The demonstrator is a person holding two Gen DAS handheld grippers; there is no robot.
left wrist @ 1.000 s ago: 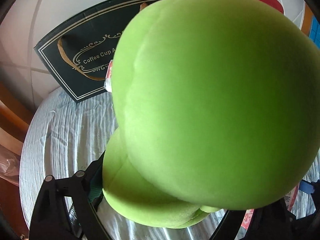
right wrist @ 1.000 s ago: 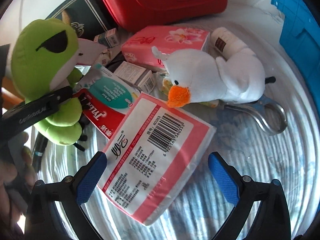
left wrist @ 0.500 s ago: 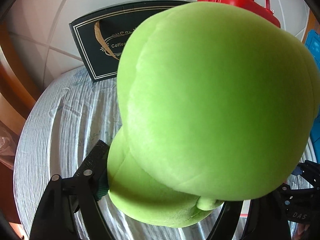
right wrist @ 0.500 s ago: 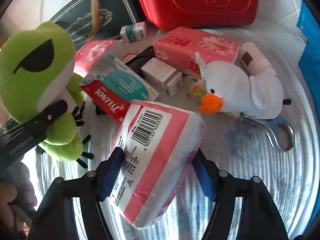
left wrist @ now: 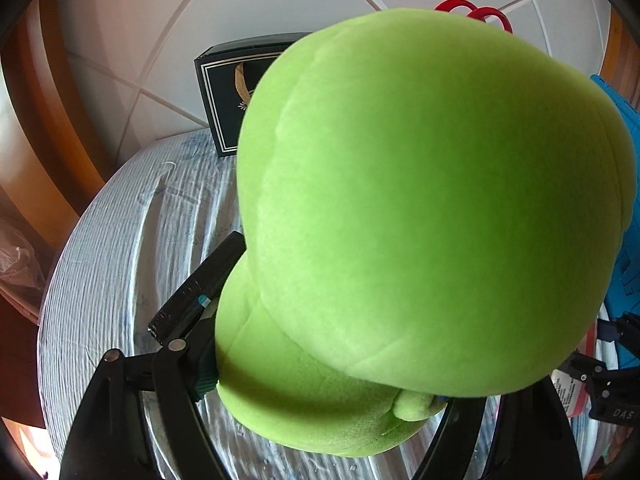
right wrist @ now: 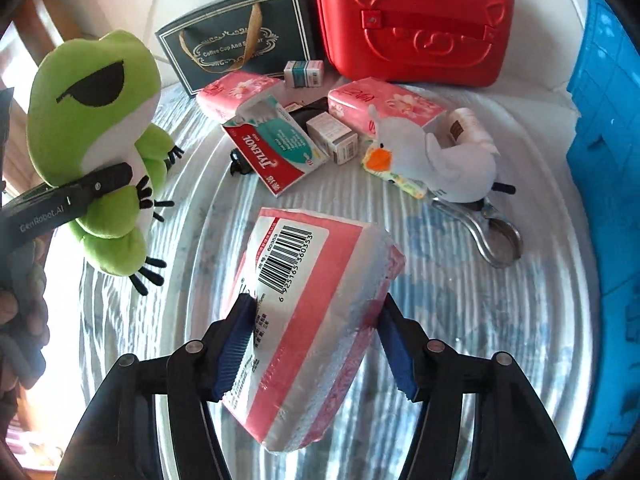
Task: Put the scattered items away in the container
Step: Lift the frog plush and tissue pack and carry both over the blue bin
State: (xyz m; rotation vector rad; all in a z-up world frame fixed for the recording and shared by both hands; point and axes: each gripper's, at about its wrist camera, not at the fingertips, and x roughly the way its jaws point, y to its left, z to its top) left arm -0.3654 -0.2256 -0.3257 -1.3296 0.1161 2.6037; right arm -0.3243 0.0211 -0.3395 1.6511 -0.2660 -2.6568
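Observation:
A green frog plush (left wrist: 420,208) fills the left wrist view, and my left gripper (left wrist: 328,340) is shut on its body; only the left finger (left wrist: 196,292) shows. In the right wrist view the frog (right wrist: 96,128) hangs at the left above the cloth, a black finger (right wrist: 80,196) across its belly. My right gripper (right wrist: 316,304) is closing its jaws on a pink and white tissue pack (right wrist: 312,300); both blue pads press its sides and it is off the table. A blue crate (right wrist: 604,148) stands at the right edge.
Behind lie a red case (right wrist: 412,20), a dark gift bag (right wrist: 240,40), two pink tissue packs (right wrist: 236,92), a Tylenol box (right wrist: 276,152), small cartons (right wrist: 332,136), a white duck plush (right wrist: 444,156), a white bottle (right wrist: 464,124) and a metal clip (right wrist: 492,236). A hand (right wrist: 20,320) shows at the left.
The right jaws closed from wide open onto the tissue pack and lifted it. The left gripper rose and moved across with the frog, so the gift bag looks farther away.

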